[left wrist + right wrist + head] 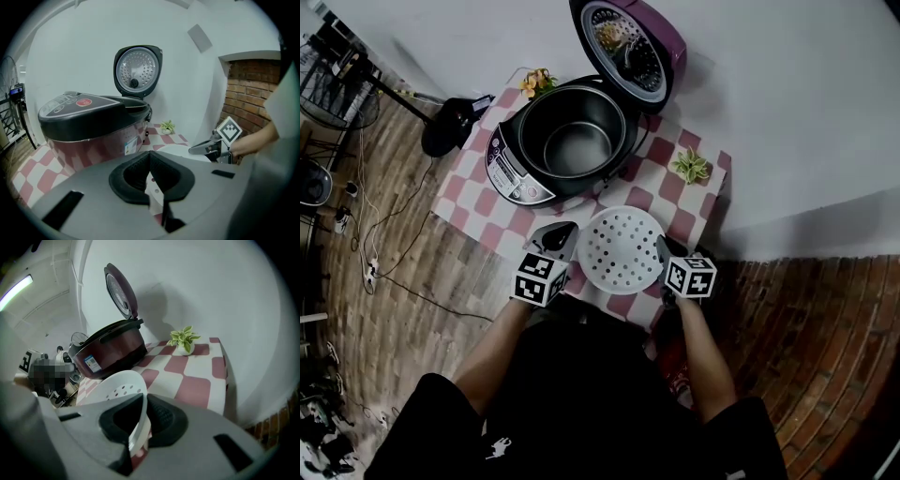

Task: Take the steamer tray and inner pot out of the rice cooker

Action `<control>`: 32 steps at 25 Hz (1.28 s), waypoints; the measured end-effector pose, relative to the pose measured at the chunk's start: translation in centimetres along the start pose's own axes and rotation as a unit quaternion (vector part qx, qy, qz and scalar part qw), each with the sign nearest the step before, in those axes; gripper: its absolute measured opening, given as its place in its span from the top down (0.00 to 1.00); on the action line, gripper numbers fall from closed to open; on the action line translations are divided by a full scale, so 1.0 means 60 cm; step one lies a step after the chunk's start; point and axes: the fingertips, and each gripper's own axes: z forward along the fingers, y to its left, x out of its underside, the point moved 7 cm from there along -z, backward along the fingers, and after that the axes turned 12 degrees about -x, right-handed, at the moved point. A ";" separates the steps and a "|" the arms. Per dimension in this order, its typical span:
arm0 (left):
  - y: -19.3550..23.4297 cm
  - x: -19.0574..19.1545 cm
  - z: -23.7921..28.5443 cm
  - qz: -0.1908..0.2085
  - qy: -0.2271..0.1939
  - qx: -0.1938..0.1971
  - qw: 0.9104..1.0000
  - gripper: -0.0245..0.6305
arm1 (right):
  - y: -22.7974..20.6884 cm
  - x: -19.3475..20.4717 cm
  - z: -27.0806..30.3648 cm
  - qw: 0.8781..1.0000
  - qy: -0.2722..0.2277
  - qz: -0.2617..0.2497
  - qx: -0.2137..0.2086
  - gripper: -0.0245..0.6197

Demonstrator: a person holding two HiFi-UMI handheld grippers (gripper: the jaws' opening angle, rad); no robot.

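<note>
Tray (621, 248) out of the cooker (511, 173), gripped on both sides.
My left tongs (152, 176) are clamped on the tray's left rim and my right tongs (143, 416) on its right rim. The tray is at the near edge of the bench (469, 202), just in front of the cooker; I cannot tell whether it touches the cloth. The pot (578, 141) sits in the cooker, lid (628, 42) up. A sticker (91, 363) on the cooker's side and a red badge (83, 101) on its panel carry print too small for me to read.
</note>
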 end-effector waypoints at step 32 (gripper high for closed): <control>0.043 -0.082 -0.057 0.014 -0.034 -0.021 0.999 0.96 | 0.100 -0.177 0.000 0.988 -0.073 -0.101 -0.092 0.87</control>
